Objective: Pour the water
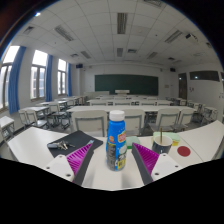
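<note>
A plastic bottle [116,142] with a white cap and a blue, colourful label stands upright on a white table [40,145]. My gripper [113,162] is open. Its magenta pads [78,155] stand either side of the bottle's lower part, with a clear gap on each side. The bottle rests on the table, between the fingertips and slightly ahead of them. A dark cup [161,144] stands on the table to the right, beyond the right finger.
A black flat object [70,141] lies on the table beyond the left finger. A small red round thing [183,151] lies right of the cup. Rows of classroom desks and chairs [95,112] fill the room behind, with a green chalkboard [126,84] on the far wall.
</note>
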The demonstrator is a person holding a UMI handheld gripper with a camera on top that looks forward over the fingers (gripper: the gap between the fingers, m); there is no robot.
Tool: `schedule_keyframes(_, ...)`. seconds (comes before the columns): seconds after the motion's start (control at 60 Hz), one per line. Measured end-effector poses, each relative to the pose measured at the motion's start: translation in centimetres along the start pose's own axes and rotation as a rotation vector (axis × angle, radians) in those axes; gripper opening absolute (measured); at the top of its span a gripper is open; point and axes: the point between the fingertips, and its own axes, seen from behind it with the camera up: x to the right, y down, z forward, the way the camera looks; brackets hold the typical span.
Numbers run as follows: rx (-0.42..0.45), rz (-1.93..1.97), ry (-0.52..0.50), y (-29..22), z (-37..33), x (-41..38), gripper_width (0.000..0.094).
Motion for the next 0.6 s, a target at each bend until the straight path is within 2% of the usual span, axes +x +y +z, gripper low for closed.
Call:
schedule_keyframes(0.1, -0.019, 0.023, 0.028, 0.9, 4.8, 1.8, 0.0828)
schedule_keyframes(0.267, -0.062, 0.046, -0.031, 2.9, 11.0, 0.3, 0.0811)
schedule_keyframes(0.3, -0.073, 0.029, -0.025, 3.5, 11.9, 0.7, 0.0769)
schedule_keyframes(0.35, -0.073, 0.007, -0.002, 3.8, 12.4, 1.3, 0.0602)
schedule_keyframes(0.417, -0.042, -0.004, 0.008, 3.4, 12.7, 1.4, 0.0548)
schedule_keyframes(0.517, -0.023, 0.018, 0.021, 3.4, 12.6, 2.0, 0.0419)
schedule_keyframes(0.6, -0.007, 0.024, 0.005, 3.2, 12.7, 1.9, 0.0391)
